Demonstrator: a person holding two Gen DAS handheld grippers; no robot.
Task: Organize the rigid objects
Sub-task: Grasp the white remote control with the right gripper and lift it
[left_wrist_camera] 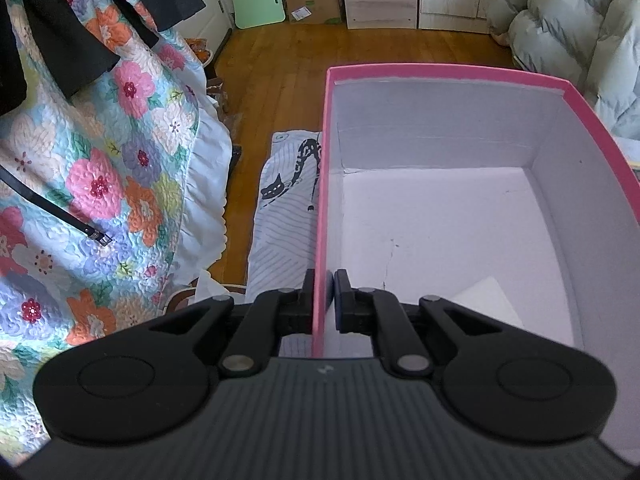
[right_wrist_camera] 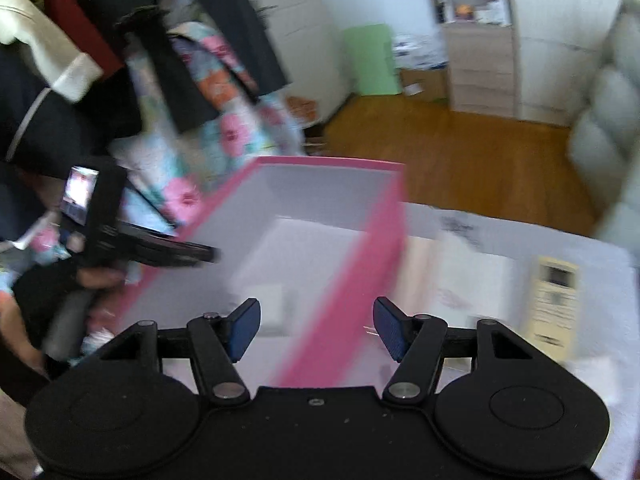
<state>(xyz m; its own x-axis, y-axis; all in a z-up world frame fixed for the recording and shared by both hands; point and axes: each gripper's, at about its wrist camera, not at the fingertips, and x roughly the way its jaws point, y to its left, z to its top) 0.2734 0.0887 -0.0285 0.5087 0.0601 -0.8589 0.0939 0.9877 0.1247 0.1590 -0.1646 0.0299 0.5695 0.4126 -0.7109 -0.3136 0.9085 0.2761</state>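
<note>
Both wrist views near, angled down; shared: pink box (left_wrist_camera: pixel 440 76) (right_wrist_camera: pixel 384 240).

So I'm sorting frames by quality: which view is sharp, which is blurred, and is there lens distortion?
Left wrist view: sharp; the pink box rim, clamped by the left gripper, bows from fisheye distortion. Right wrist view: motion-smeared, box and remote control soft, while the open right gripper itself stays crisp.

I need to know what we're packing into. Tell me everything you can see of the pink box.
The pink box is an open rectangular carton, apparently cardboard, pink outside and white inside, with no lid on it. It sits upright on a white cloth with a cat print. Inside lies only a white sheet. The left gripper is shut on its left wall. The open right gripper hovers above its other wall.
</note>
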